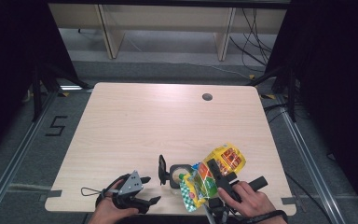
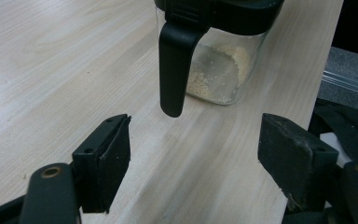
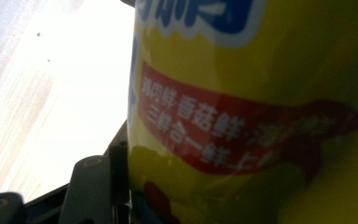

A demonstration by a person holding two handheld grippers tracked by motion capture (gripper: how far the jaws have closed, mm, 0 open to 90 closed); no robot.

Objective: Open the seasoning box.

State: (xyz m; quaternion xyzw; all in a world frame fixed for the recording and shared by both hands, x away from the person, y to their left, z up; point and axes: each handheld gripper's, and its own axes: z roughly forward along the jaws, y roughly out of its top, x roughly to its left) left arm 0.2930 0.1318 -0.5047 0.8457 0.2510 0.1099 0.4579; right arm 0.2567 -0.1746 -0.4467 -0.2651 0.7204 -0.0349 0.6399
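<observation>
High view, left to right. Left gripper (image 1: 150, 188), held low near the table's (image 1: 168, 121) front edge: jaws stand wide apart with nothing between them, and point toward the jar. In the left gripper view the two black pads (image 2: 114, 156) flank bare wood, and the jar's handle (image 2: 173, 70) hangs just ahead of the gap. Jar (image 1: 176, 177): a clear container with a dark rim, upright on the table near the front edge, between the two grippers; its flip lid (image 1: 161, 169) stands open to the left. A thin layer of pale granules (image 2: 219, 74) covers its bottom. Seasoning bag (image 1: 212, 175): a yellow printed pouch, tilted so that its lower end hangs over the jar's mouth. Right gripper (image 1: 216, 173): jaws partly closed on the bag; in the right gripper view the yellow film (image 3: 261, 116) lies against the one jaw in sight. Step in hand, by judgement: pouring the bag's contents into the jar, at an early stage, since the jar is nearly empty. Whether granules are falling cannot be told. The next move likely calls for a steeper tilt of the bag with its opening kept over the mouth, while the left gripper closes on the handle to steady the jar against tipping
</observation>
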